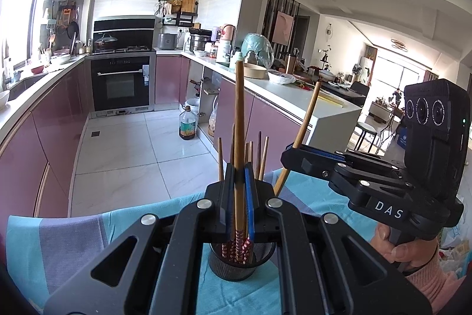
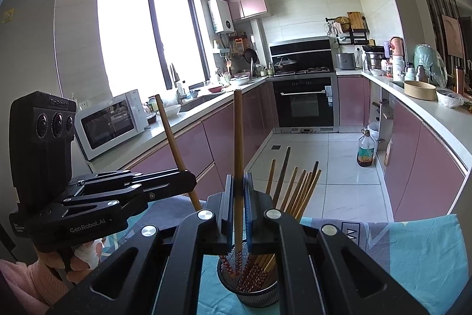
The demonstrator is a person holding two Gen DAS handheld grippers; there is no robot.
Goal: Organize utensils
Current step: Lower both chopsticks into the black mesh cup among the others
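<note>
Each gripper, left gripper (image 1: 239, 191) and right gripper (image 2: 239, 197), is clenching one chopstick (image 1: 239, 120) upright over the mesh cup (image 1: 233, 267) on the cloth-covered surface (image 1: 59, 241), lining them up for dropping in among the others.

Black claws (image 1: 239, 197); pink sleeve (image 1: 433, 282)

A mesh holder (image 2: 259, 290) stood on a cloth (image 2: 413, 250) that covered the worktop, with a bundle of chopsticks (image 2: 298, 188) standing in it. In the right wrist view, the right gripper (image 2: 239, 194) was directly above the holder, closed on one upright chopstick (image 2: 237, 138). To its left the left gripper (image 2: 188, 177) clamped a second, tilted chopstick (image 2: 171, 135). Beyond the cloth lay the kitchen floor, with an oil bottle (image 2: 365, 149) on it before the open cabinet on the right.
</note>
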